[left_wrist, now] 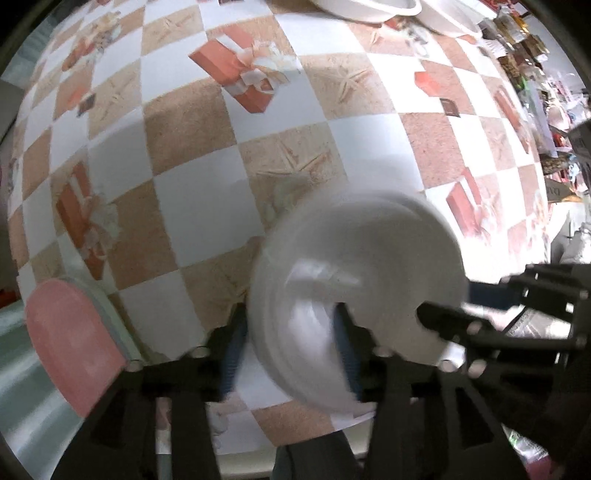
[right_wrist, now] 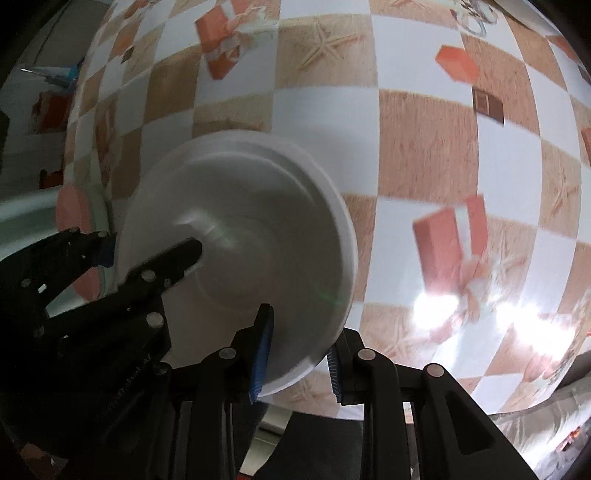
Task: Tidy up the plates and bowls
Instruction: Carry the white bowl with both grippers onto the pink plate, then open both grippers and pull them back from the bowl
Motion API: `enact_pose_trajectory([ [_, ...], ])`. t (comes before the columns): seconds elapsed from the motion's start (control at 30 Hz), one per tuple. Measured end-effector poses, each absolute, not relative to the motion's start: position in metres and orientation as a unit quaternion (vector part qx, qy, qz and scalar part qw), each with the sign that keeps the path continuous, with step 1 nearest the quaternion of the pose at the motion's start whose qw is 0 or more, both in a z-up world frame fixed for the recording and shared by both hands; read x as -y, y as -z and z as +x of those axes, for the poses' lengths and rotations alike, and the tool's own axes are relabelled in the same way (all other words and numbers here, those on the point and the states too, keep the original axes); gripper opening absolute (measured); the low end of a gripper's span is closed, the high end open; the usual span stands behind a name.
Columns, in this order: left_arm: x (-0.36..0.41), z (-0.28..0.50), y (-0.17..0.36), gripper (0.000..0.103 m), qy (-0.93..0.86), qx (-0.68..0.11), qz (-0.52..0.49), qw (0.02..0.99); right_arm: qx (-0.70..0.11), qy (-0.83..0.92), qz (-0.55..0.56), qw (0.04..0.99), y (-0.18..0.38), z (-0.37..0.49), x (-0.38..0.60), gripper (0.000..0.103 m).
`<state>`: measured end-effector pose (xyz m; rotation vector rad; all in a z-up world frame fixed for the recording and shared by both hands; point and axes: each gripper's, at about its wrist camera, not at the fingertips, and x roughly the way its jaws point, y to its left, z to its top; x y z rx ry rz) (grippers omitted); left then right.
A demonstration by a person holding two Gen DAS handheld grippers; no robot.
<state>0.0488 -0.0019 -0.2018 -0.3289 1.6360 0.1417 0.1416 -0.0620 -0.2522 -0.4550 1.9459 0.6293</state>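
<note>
Right tongs (right_wrist: 299,354) gripped a white bowl's (right_wrist: 236,236) rim above the desk (right_wrist: 424,155); left tongs (left_wrist: 288,350) stood wide astride it, not gripping. Other dishes (left_wrist: 369,9) waited far off, unsorted.

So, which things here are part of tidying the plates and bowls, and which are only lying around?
Part of the job:
- white bowl, its rim between the right tongs
- left tongs, straddling the rim
- white dishes at the far edge

Lying around:
- pink pad
- clutter off the tablecloth
</note>
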Motion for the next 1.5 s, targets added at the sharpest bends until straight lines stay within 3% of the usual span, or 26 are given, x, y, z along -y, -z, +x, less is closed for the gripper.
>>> enact_pose_trajectory([
  [0.07,-0.003,0.042,0.192,0.065,-0.068,-0.715,-0.135,0.683,-0.799,-0.253,-0.188,0.512,0.248,0.137,0.069,0.034],
  [0.1,-0.007,0.039,0.187,0.068,-0.066,-0.711,-0.138,0.686,-0.798,-0.248,-0.186,0.517,0.246,0.137,0.073,0.056],
  [0.13,-0.008,0.042,0.178,0.07,-0.065,-0.707,-0.143,0.69,-0.795,-0.242,-0.179,0.527,0.242,0.141,0.077,0.068],
  [0.17,-0.012,0.039,0.173,0.071,-0.064,-0.701,-0.147,0.695,-0.794,-0.241,-0.17,0.532,0.24,0.144,0.08,0.089],
  [0.2,-0.015,0.037,0.167,0.072,-0.064,-0.695,-0.149,0.701,-0.791,-0.24,-0.155,0.541,0.235,0.149,0.083,0.093],
  [0.67,-0.022,0.045,0.102,0.073,-0.039,-0.673,-0.132,0.727,-0.788,-0.143,-0.046,0.596,0.183,0.156,0.164,0.093],
  [1.5,-0.016,0.045,0.094,0.073,-0.039,-0.664,-0.129,0.735,-0.788,-0.068,-0.02,0.611,0.167,0.166,0.195,0.093],
])
